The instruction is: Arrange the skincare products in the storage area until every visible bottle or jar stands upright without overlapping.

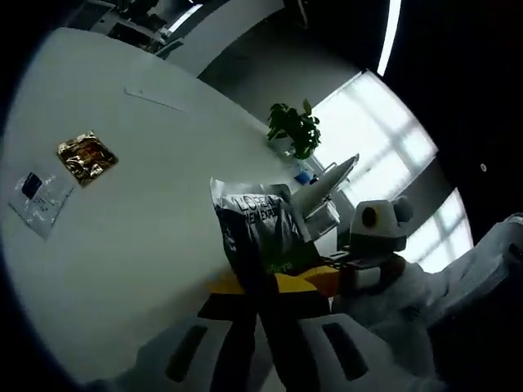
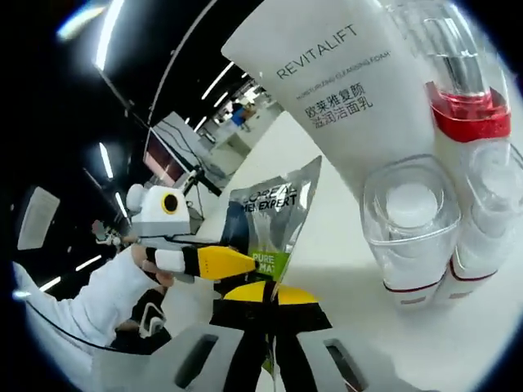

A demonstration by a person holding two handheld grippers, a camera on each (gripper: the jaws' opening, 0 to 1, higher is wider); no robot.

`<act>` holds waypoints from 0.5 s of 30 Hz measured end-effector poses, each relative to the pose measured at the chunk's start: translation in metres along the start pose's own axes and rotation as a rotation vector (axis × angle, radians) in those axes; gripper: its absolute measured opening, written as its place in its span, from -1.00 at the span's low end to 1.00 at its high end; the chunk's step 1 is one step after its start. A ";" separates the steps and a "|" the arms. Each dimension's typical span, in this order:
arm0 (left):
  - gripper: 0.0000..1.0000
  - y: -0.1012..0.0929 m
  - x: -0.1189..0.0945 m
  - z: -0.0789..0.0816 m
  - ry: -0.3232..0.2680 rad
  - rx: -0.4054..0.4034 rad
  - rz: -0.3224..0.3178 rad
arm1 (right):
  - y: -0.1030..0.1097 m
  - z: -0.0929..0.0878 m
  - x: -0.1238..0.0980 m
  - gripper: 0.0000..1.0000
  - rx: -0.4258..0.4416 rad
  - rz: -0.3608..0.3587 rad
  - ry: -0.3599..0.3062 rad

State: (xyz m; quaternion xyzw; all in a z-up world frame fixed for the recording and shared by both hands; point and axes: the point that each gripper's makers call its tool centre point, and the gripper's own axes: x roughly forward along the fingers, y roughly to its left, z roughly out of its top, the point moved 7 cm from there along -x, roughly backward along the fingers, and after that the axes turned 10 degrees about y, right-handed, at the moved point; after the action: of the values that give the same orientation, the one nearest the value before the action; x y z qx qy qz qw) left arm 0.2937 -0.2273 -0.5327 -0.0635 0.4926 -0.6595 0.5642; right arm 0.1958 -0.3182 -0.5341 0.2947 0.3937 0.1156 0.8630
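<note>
Left gripper view: dark sachet pinched upright between both grippers' tips.

In the right gripper view the big white tube carried "REVITALIFT" in dark capitals, a smaller line beneath that seemed to end in "CLEANSING FOAM" (its first word was too small to make out), and two lines of Chinese characters under that. The dark sachet read "L'OREAL" over "MEN EXPERT", and its green band showed "PURE" above "MAT", the rest cut off by a yellow jaw. In the left gripper view the same sachet showed that brand lettering only dimly. Print on the clear packet was unreadable.
</note>
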 end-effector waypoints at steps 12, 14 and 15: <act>-1.00 0.011 0.015 -0.012 0.065 0.062 0.122 | -0.015 -0.011 0.013 -1.00 -0.043 -0.061 0.067; -1.00 0.014 0.015 -0.012 0.067 0.068 0.131 | -0.018 -0.012 0.015 -1.00 -0.035 -0.064 0.069; -1.00 0.013 0.016 -0.013 0.067 0.081 0.140 | -0.018 -0.013 0.015 -1.00 -0.035 -0.067 0.069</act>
State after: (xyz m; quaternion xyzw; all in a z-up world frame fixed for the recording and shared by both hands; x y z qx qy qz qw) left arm 0.2884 -0.2308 -0.5562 0.0162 0.4874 -0.6397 0.5942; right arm 0.1954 -0.3211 -0.5606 0.2619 0.4306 0.1035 0.8575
